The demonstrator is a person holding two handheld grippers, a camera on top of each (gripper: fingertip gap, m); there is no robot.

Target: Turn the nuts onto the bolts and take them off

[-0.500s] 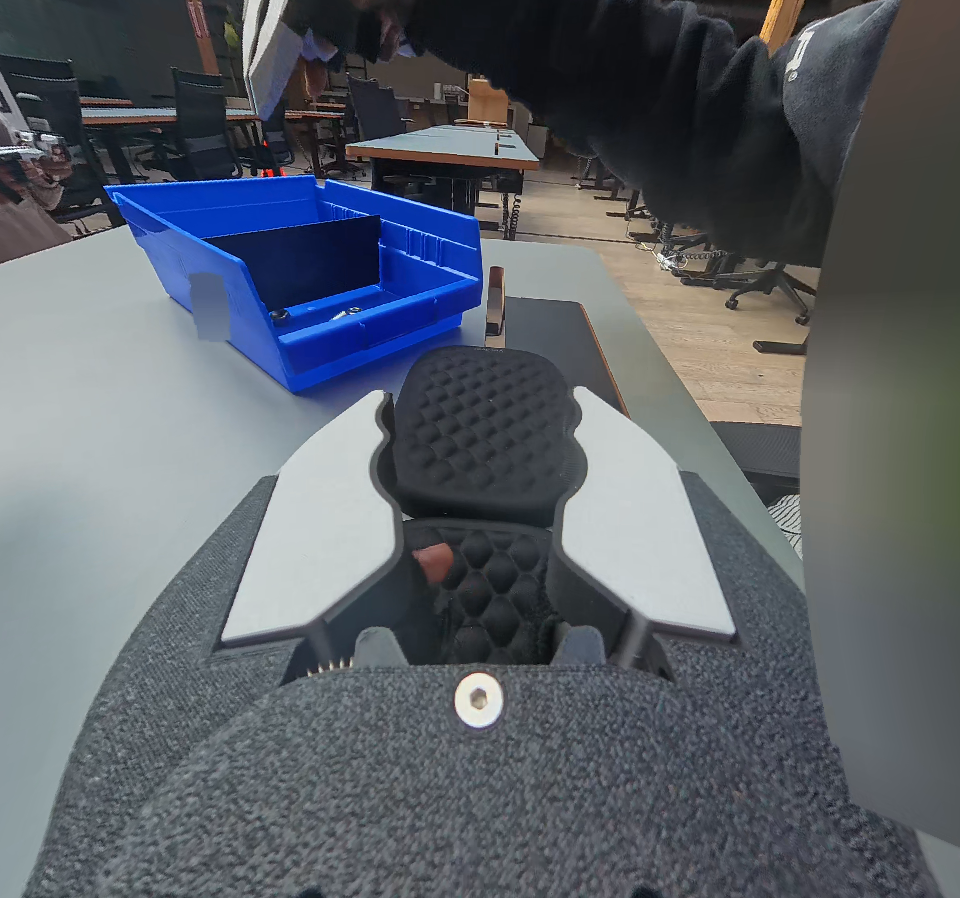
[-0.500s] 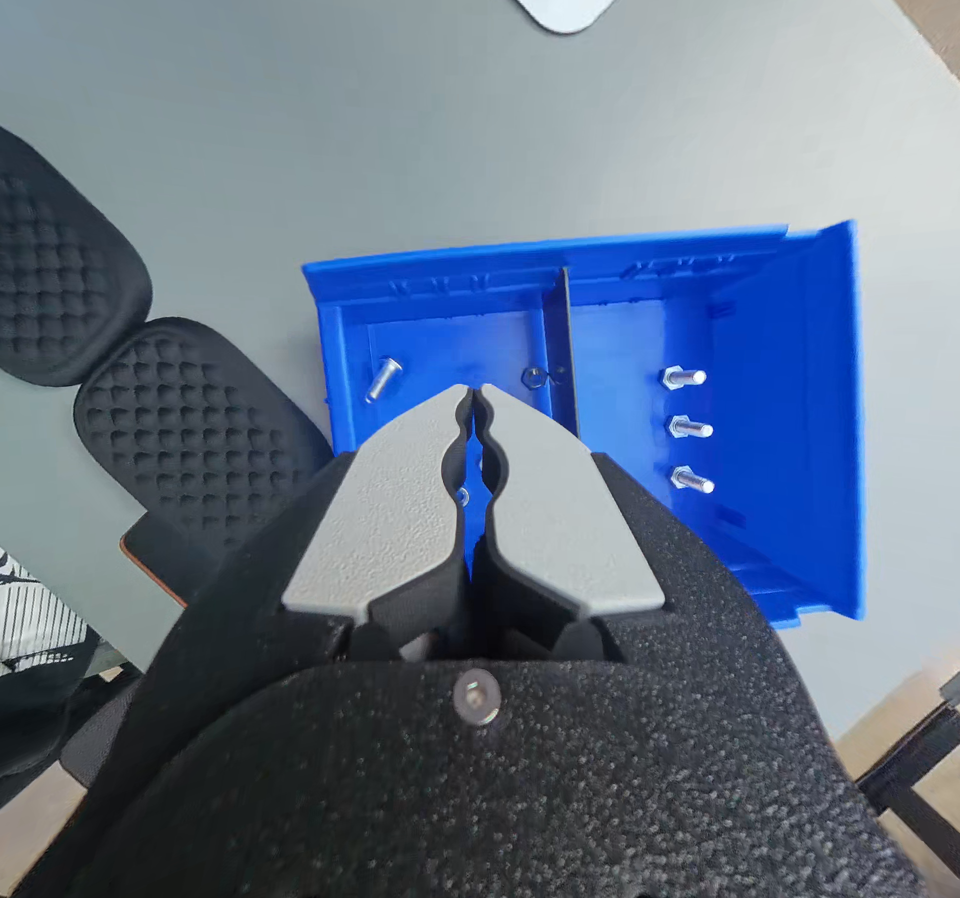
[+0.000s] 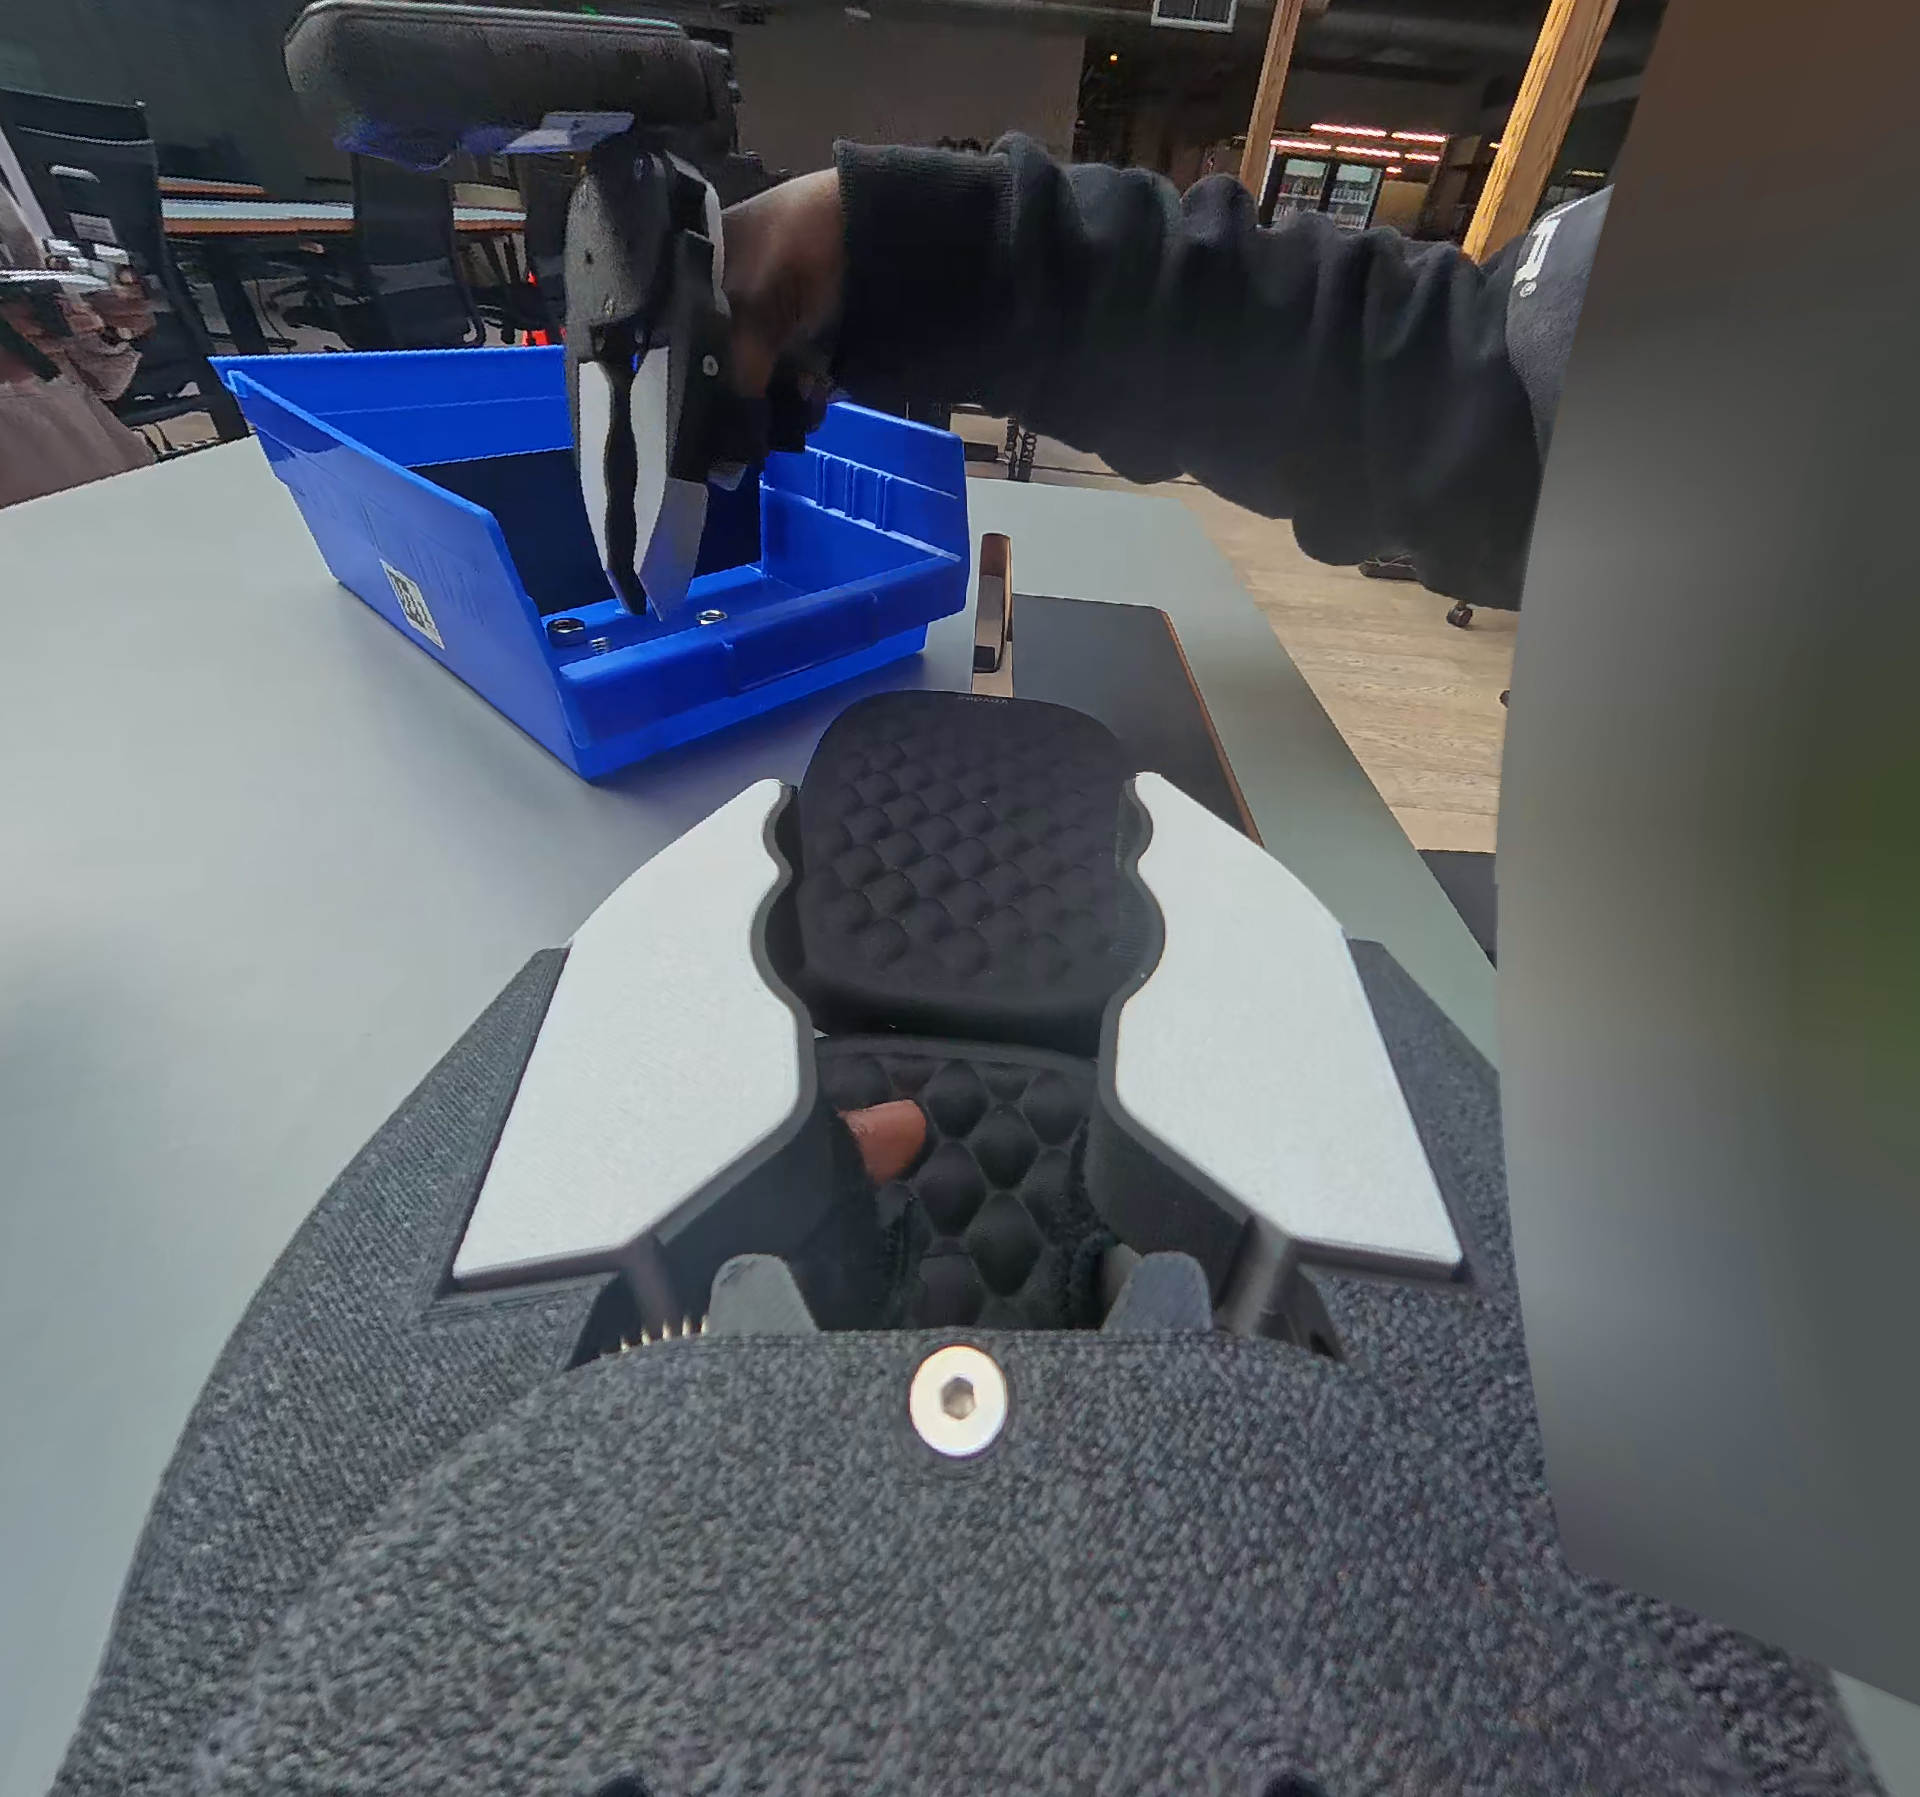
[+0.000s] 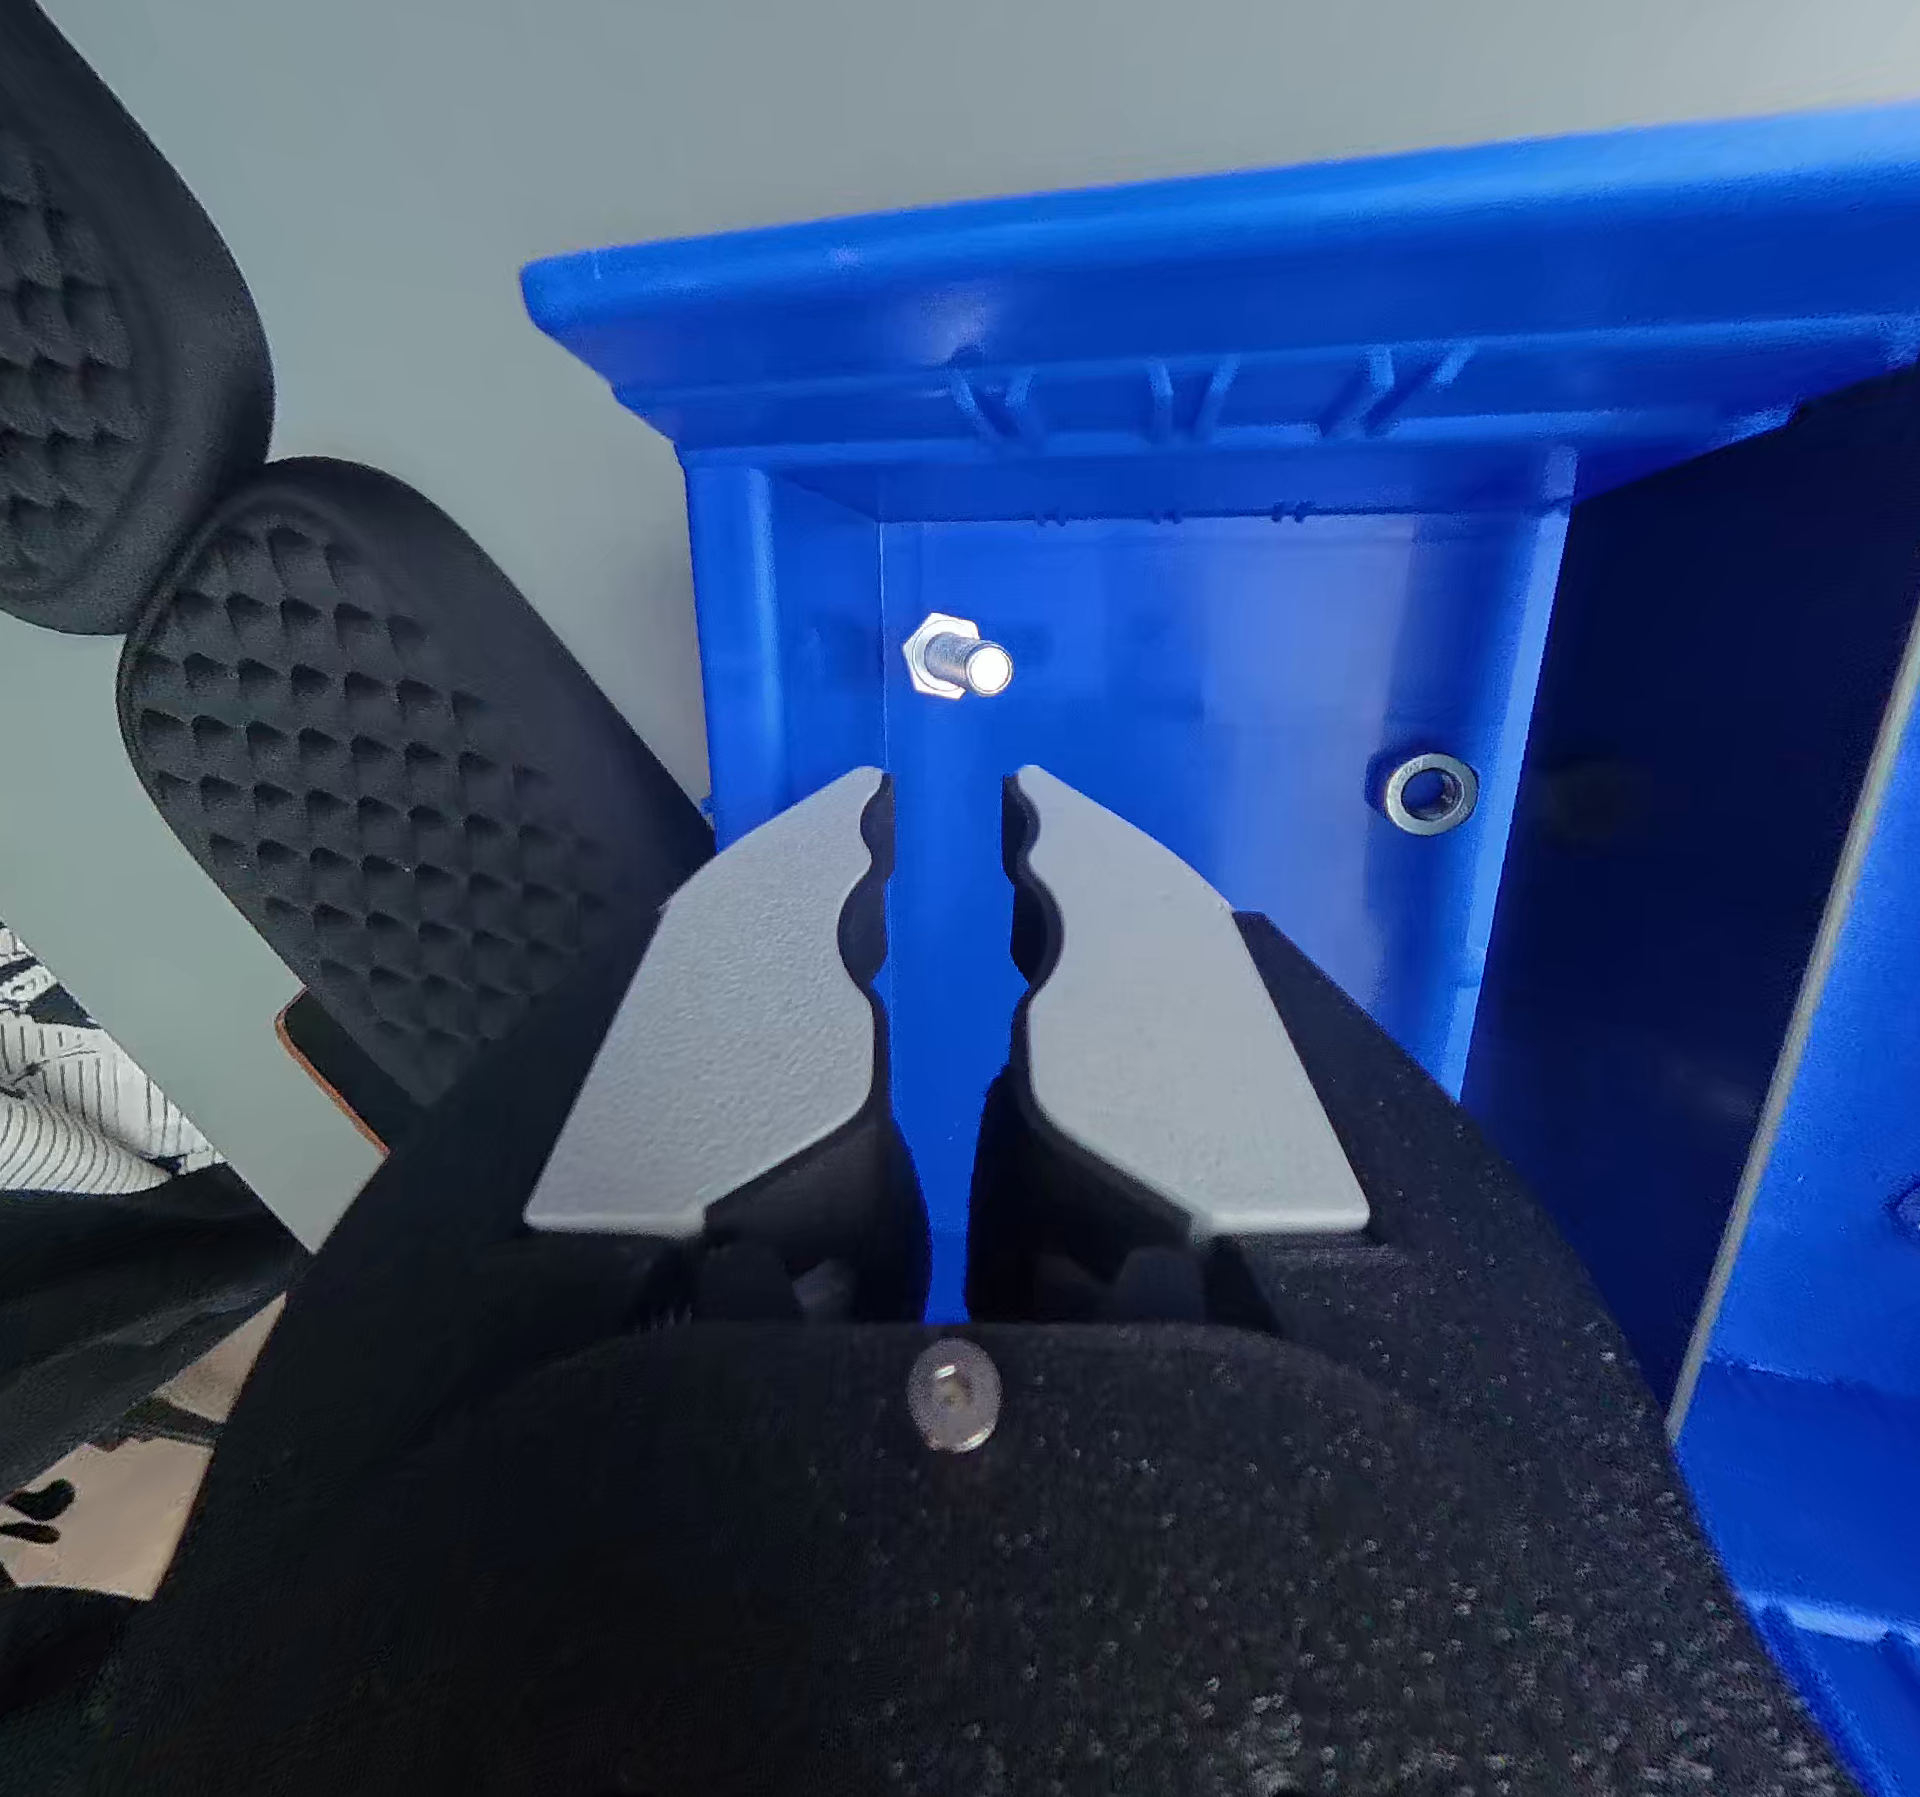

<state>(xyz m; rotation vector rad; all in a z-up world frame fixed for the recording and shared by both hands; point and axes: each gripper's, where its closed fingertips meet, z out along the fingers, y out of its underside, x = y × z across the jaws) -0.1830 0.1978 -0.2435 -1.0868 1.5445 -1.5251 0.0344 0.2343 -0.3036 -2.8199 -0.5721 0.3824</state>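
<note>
A blue bin (image 3: 727,672) stands on the grey table (image 3: 260,812). My right gripper (image 4: 945,779) points down into its front compartment, jaws a little apart and empty. A bolt (image 4: 961,661) lies just beyond its tips, hex end to the left. A loose nut (image 4: 1432,793) lies to the right on the bin floor (image 4: 1195,708). In the left wrist view the right gripper (image 3: 639,594) hangs tip-down in the bin between two nuts (image 3: 566,627) (image 3: 710,617). My left gripper (image 3: 956,791) is open and empty, away from the bin.
A black padded armrest (image 3: 956,864) lies under my left gripper; two such pads (image 4: 364,812) show left of the bin. A dark divider (image 4: 1714,812) splits the bin. A dark sleeve (image 3: 1195,345) reaches over the table. Office chairs and tables stand behind. There is about 25 centimetres between the tips of the two grippers. From my right tips it is roughly 8 centimetres to the loose nut (image 4: 1432,793); from my left, 30 centimetres.
My right gripper has come down into the bin's front compartment and its jaws have parted from shut. My left gripper has not moved.
</note>
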